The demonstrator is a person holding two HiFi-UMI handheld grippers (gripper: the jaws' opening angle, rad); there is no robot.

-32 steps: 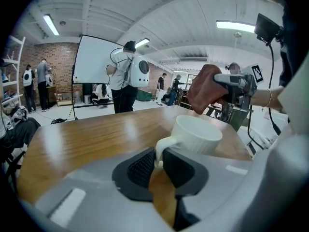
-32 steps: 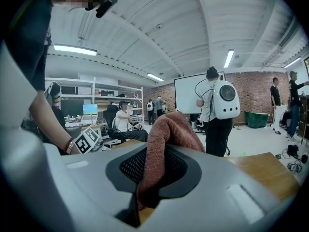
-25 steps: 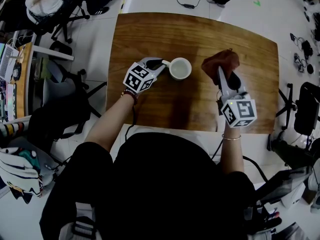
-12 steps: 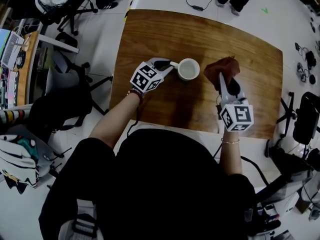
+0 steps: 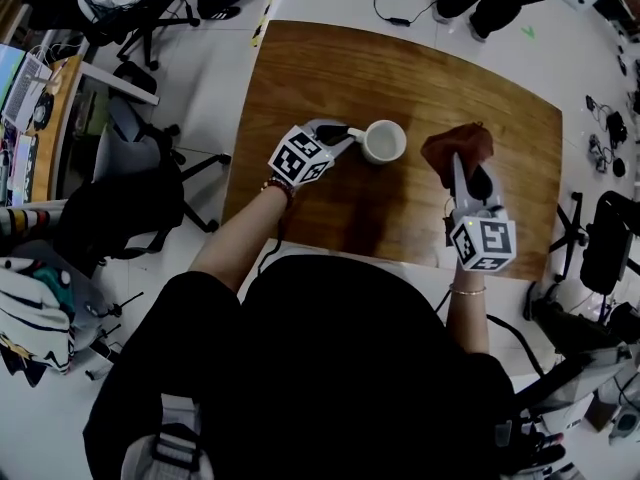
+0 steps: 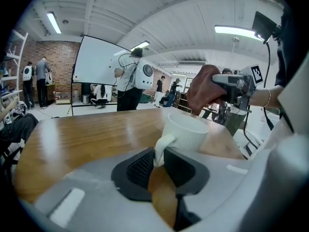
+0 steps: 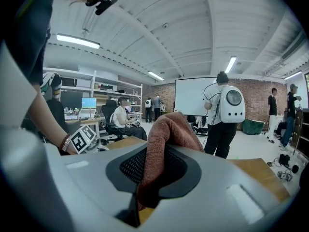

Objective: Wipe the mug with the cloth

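Your left gripper (image 6: 159, 162) is closed down on the handle (image 6: 162, 146) of the white mug (image 5: 385, 140), pads pinching the loop from both sides. It's a sensible hold: the wall and open mouth are left free for wiping, and you can turn the mug by the wrist. The mug stands upright just past the jaw tips, over the middle of the wooden table (image 5: 400, 58). Whether its base rests on the wood or hangs just clear I can't tell, since the jaws cover it in the left gripper view. Your right gripper (image 5: 461, 168) is clamped on the rust-brown cloth (image 7: 166, 134). One fold is bunched between the pads and the rest is mounded up over the tips toward the far side, so a soft wad leads the contact, not bare jaw. Cloth and mug are apart — the cloth lies to the right of the mug, near but not touching, at about the same depth on the table. In the left gripper view the wad shows above and beyond the rim, on the right. By my reading the wiping has not begun; the next move calls for closing that gap, cloth onto wall or rim.
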